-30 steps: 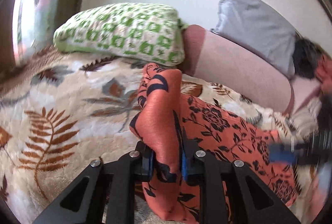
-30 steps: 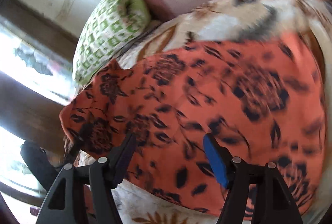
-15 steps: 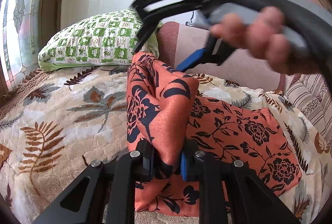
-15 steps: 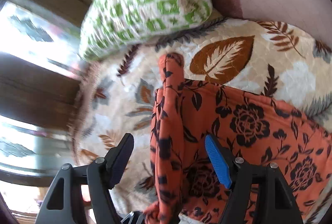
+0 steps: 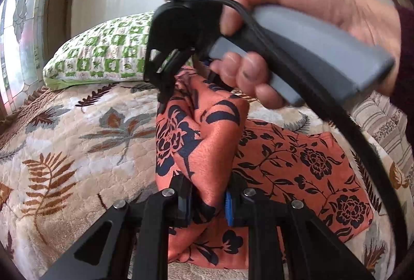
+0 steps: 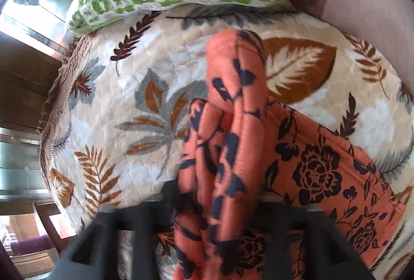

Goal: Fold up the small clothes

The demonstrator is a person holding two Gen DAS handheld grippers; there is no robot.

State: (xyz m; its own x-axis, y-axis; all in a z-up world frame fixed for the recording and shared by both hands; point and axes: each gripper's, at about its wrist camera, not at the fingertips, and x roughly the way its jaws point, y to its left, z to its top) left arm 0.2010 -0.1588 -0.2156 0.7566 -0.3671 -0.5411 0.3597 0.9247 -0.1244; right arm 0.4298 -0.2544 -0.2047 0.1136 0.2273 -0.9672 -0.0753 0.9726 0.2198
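At nine o'clock in the left wrist view lies the bed cover, a cream quilted blanket with brown and grey leaves [image 5: 77, 145], and at ten o'clock the green and white checked pillow [image 5: 103, 59] rests against the wall. The bed cover and the pillow are in the same places as one second ago.

In the middle stands the task's thing, a small orange garment of soft cloth with a black flower print [image 5: 297, 158]. Its left edge is lifted in a ridge, and the rest lies flat on the bed toward four o'clock. The left tongs [image 5: 208, 205] are clamped on the near end of this ridge, exactly as they were one second ago.

The change is on the other side. Half a second ago the right tongs [image 6: 220, 205] were wide apart above the cloth and held nothing. Now, in the right wrist view, the folded ridge of the garment runs from twelve o'clock down between its two fingers, and the fingers are blurred by motion. They seem to be closing on the cloth, but I cannot tell if they already grip it. In the left wrist view the right hand [image 5: 297, 41] with its grey handle fills the field from twelve to three o'clock, with the tool's tip down at the far end of the ridge.

My judgement: both ends of the same edge are now taken, or nearly taken. This means the next step is probably to carry the edge over toward three o'clock and lay it on the flat part, to make the first fold.
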